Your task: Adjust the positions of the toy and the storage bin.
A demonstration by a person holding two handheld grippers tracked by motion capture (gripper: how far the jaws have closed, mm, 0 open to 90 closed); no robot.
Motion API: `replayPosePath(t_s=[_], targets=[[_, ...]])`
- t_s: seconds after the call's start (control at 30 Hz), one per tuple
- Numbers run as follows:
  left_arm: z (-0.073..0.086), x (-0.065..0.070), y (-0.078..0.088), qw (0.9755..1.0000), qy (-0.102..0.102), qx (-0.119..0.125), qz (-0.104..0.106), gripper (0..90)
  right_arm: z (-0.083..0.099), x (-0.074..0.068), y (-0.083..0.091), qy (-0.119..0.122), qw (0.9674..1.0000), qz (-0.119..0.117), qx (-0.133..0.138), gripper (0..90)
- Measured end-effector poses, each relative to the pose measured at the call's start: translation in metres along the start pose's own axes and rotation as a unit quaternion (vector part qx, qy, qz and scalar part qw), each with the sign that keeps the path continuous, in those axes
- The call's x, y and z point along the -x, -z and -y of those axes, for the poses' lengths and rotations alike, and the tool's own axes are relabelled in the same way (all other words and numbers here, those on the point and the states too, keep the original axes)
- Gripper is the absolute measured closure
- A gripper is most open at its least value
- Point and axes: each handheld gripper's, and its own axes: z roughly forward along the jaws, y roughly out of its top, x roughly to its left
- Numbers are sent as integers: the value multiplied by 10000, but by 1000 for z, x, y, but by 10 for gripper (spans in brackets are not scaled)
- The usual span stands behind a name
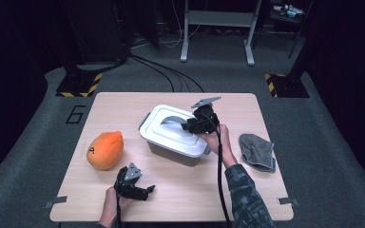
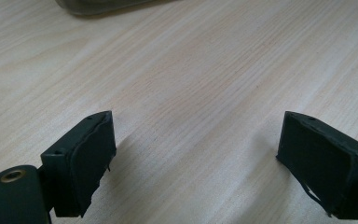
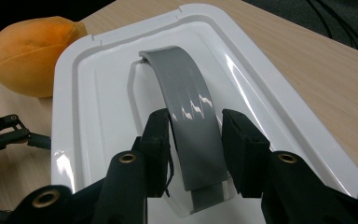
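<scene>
Working from the near edge outward, I have the left gripper (image 1: pixel 134 186) parked low at about seven o'clock on the table (image 1: pixel 180 199), jaws spread wide over bare wood with nothing between them; I'd leave it there, ready to steady the box if it slides. Past it, at nine o'clock, sits the orange plush fruit (image 1: pixel 105 150), well apart from the job. At the table's centre is the grey box (image 1: pixel 173 152) with its white lid (image 3: pixel 98 93) seated on top. My right gripper (image 3: pixel 196 140) comes in from four o'clock and straddles the lid's grey arched handle (image 3: pixel 186 107), one jaw on each side near its closer end; the jaws look drawn in against the strap's edges, though I can't tell whether they press firmly yet. To do this well, I'd squeeze until the handle is pinched square, then lift straight up without tilting, so the rim clears evenly. The grey cloth (image 1: pixel 257 151) lies at three o'clock, clear of my path.
</scene>
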Motion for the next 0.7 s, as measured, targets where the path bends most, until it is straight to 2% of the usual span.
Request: replayPosePath(t_s=[0.03, 0.23, 0.53, 0.7], targets=[[0, 0, 0, 10000, 17, -16, -16, 109, 0, -2, -1, -76, 10000, 41, 20, 625], [0, 1, 0, 10000, 55, 4, -9, 109, -3, -10, -5, -155, 9997, 185, 4, 630], [0, 1, 0, 10000, 15, 10, -61, 109, -9, -27, -14, -402, 9982, 434, -1, 637], [0, 1, -1, 10000, 49, 27, -75, 109, -14, -37, -21, -417, 9979, 502, -42, 647]])
